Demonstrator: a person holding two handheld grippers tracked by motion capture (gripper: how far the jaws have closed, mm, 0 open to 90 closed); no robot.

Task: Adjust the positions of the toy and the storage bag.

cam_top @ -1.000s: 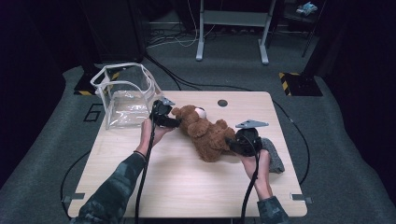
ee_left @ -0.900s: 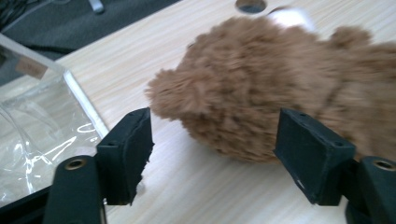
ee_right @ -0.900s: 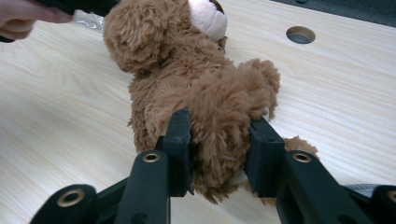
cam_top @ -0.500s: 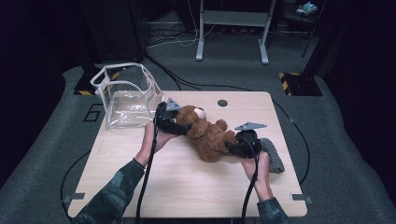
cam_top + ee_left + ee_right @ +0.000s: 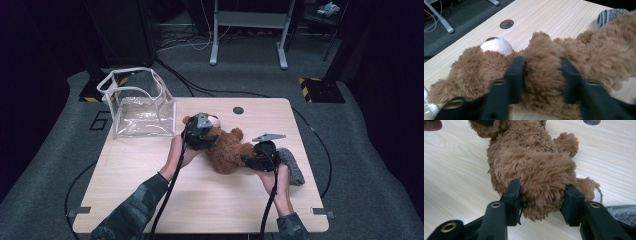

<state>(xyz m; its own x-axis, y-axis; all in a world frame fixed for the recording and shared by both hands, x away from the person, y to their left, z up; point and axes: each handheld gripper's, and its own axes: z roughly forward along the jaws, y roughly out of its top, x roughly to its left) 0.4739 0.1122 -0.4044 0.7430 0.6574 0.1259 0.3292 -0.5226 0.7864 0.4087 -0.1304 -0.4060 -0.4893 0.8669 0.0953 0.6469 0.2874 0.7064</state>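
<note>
From the high view, your left hand-held gripper point(image 5: 200, 134) sits over the teddy bear point(image 5: 227, 149) just behind its head, and your right hand-held gripper point(image 5: 257, 156) is at the bear's lower end. The bear lies on the table point(image 5: 150, 190), just right of the clear plastic bag point(image 5: 135, 102), which stands open at the table's far left corner. Both sets of jaws are hidden here under the gripper bodies and the fur. A grey cloth point(image 5: 294, 165) lies just right of the bear, partly covered by your right hand.

In the left gripper view, your jaws have just been closing and now press into the bear's point(image 5: 544, 75) fur on either side of one plush part next to the head; whether that is the neck or an arm is hard to make out. The pale muzzle point(image 5: 496, 46) points away from you, beyond it the round hole point(image 5: 506, 24) in the table. The cloth point(image 5: 610, 14) is cut off at the top right.

In the right gripper view, your jaws have just been opening, yet both pads still dent the fur of the bear's point(image 5: 534, 162) lower body between them. A pale foot sole point(image 5: 597, 194) peeks out right of the bear, and the cloth point(image 5: 624, 211) is cut off in the corner.
</note>
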